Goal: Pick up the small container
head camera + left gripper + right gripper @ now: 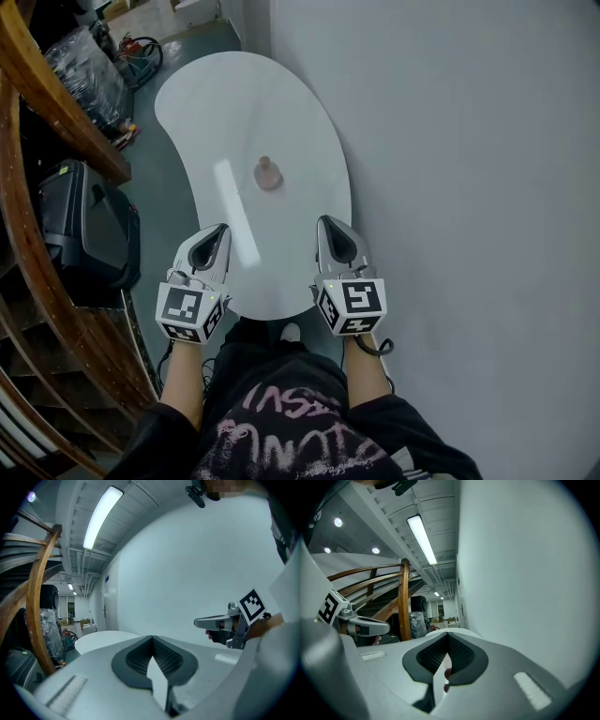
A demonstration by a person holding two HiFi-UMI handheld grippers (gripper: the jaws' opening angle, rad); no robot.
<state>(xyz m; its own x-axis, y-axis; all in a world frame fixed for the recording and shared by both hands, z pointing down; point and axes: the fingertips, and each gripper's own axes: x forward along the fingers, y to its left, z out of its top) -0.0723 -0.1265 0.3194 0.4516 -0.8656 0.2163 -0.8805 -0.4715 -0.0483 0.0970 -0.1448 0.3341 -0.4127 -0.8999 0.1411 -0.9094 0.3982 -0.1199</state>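
Note:
The small container [268, 174], a pinkish-beige pot with a narrow top, stands upright near the middle of the white kidney-shaped table [206, 103]. My left gripper [221, 229] hovers over the table's near left edge, its jaws together and holding nothing. My right gripper [325, 223] hovers over the near right edge, also shut and empty. The container is ahead of and between the two tips, apart from both. In the left gripper view the left gripper [152, 638] has its pads meeting, and the right gripper [202, 622] shows at the right. A sliver of the container [446, 673] shows below the right gripper [448, 634].
A grey wall [469, 141] runs close along the table's right side. A curved wooden stair railing [56, 103] and a black case [84, 225] stand to the left. Plastic-wrapped goods [89, 66] and cables lie on the floor beyond. The person's legs are at the table's near end.

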